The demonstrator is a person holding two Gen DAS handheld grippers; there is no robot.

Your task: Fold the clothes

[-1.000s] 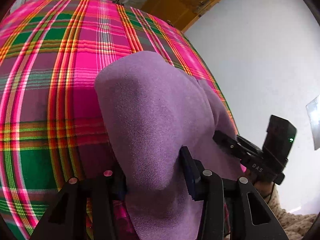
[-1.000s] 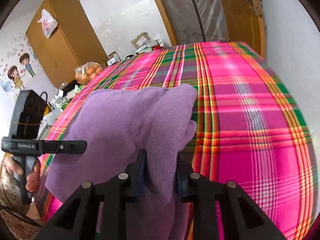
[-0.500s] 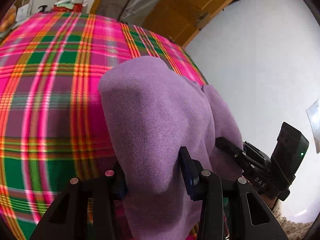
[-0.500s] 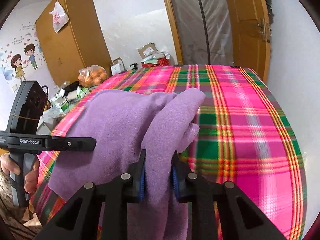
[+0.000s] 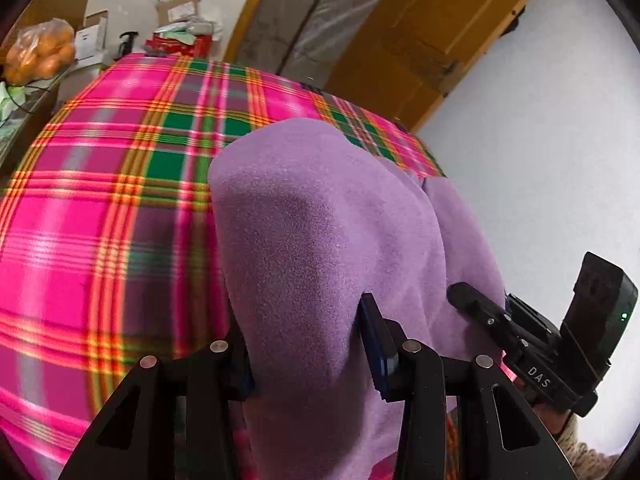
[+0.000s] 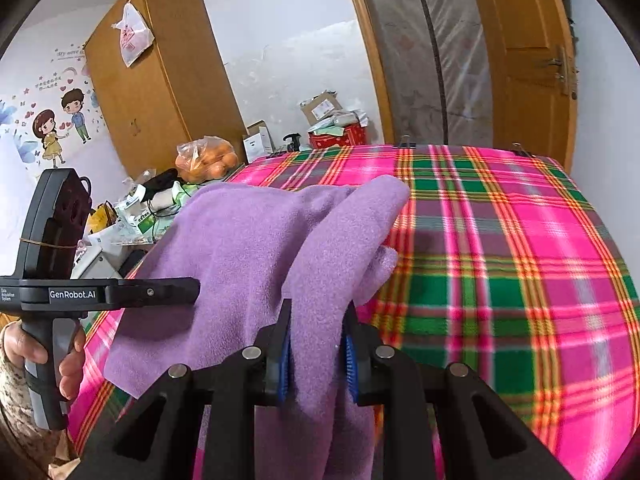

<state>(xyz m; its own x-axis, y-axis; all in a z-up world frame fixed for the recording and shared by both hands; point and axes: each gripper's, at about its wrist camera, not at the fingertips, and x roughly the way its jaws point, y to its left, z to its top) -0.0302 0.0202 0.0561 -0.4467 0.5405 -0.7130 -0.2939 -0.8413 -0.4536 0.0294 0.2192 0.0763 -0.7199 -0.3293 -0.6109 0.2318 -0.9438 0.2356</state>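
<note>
**Purple fleece held up by both tongs over the plaid table**

Purple fleece garment (image 5: pixel 320 240), soft and thick, is gripped at two places and lifted above the pink, green and orange plaid cloth (image 5: pixel 100 220) that covers the table. The left tongs (image 5: pixel 304 344) are closed on a thick bunch of the fleece; the fabric fills the gap between the blue-padded fingers (image 5: pixel 376 340) and drapes forward over them. The right tongs (image 6: pixel 316 352) pinch a narrower fold, their blue pads (image 6: pixel 285 364) pressed against it on both sides, and a loose flap stands up past them toward the middle of the table.

Seen from the right wrist, the garment hangs as a sheet between the two tools along the near left edge of the table, with the left tongs (image 6: pixel 192 290) entering it from the left and the person's left hand (image 6: pixel 52 364) wrapped round the handle. Seen from the left wrist, the right tongs (image 5: pixel 460 294) meet the fleece at the near right edge.

Beyond the far left corner, a clear plastic bag of oranges (image 6: pixel 206 160) sits among clutter, and cardboard boxes (image 6: pixel 324 106) are stacked behind the far edge. The plaid surface to the right of the garment, out to the far right corner, lies flat and uncovered.
</note>
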